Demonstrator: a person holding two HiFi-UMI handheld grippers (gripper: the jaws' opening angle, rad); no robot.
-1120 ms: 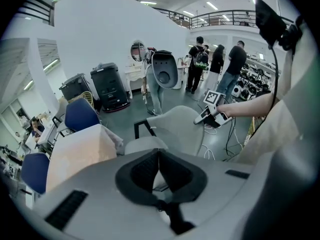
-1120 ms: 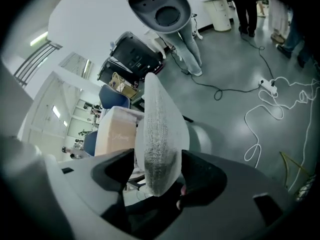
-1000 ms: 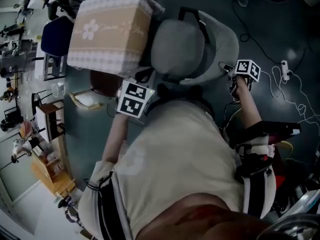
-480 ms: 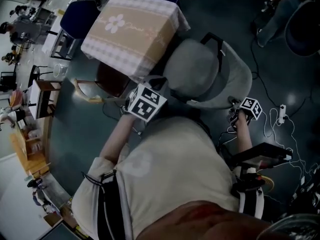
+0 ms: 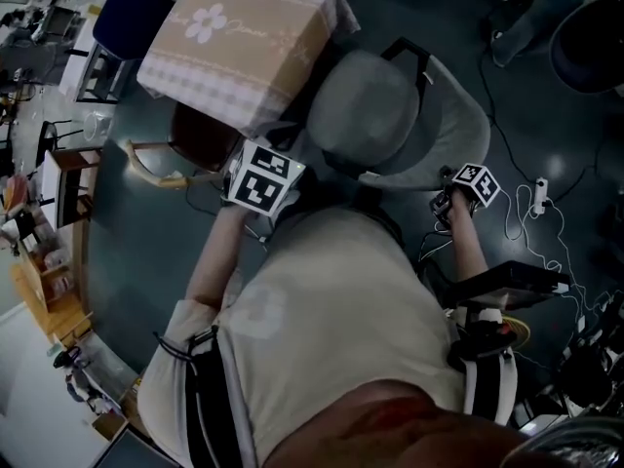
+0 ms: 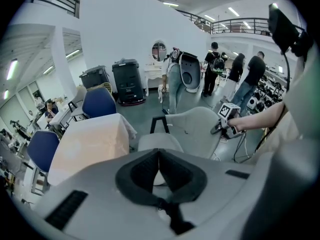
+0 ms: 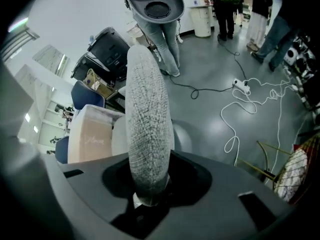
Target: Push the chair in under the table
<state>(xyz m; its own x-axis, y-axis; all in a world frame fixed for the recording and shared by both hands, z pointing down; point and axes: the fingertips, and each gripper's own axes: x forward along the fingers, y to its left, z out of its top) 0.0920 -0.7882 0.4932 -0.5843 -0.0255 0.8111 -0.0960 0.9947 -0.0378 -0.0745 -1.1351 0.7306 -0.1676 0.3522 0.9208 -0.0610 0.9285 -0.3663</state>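
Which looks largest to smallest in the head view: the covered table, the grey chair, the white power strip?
1. The covered table and the grey chair: too alike to rank.
2. The white power strip, clearly smallest.

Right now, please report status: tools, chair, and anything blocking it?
Left tool shut, empty. Right tool: jaws just closing, gripping chair backrest. Seat beside clothed table, not yet under. Another brown chair partly under table.

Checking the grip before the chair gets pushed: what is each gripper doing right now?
Left gripper: closed, holding nothing.
Right gripper: jaws have just been closing, clamped on the edge of the grey fabric chair backrest.
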